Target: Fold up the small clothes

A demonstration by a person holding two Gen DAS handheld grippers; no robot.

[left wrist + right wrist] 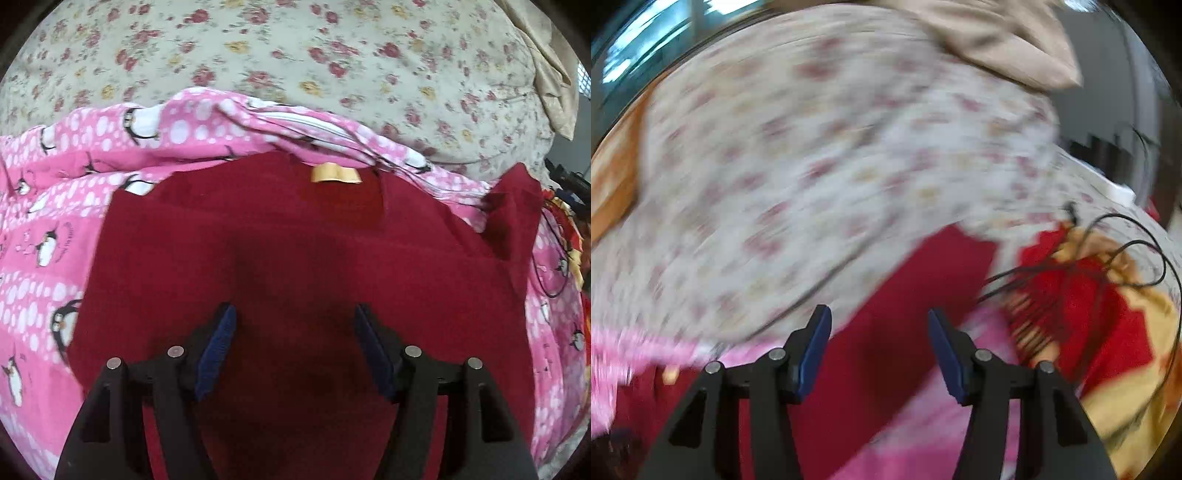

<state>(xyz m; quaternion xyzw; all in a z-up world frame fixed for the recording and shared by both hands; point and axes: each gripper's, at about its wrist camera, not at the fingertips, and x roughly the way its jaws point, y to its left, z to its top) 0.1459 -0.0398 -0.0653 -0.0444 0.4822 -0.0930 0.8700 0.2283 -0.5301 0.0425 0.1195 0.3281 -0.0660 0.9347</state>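
Hovering over red garment [295, 240], both grippers empty.
Left gripper [295, 347] and right gripper [879, 343] spread apart; tan label [335, 173] at garment's far edge, pink blanket [44, 221] underneath.

We see dark red garment [280, 251] spread flat on pink penguin-print blanket [48, 206], tan neck label [335, 173] up at far edge, one sleeve [513, 210] out right.

Flat dark-red cloth garment [295, 251] fills the centre of the left view, open above. A thin black cable [1108, 254] loops across the right view's right side, over the red-and-yellow blanket [1108, 332].
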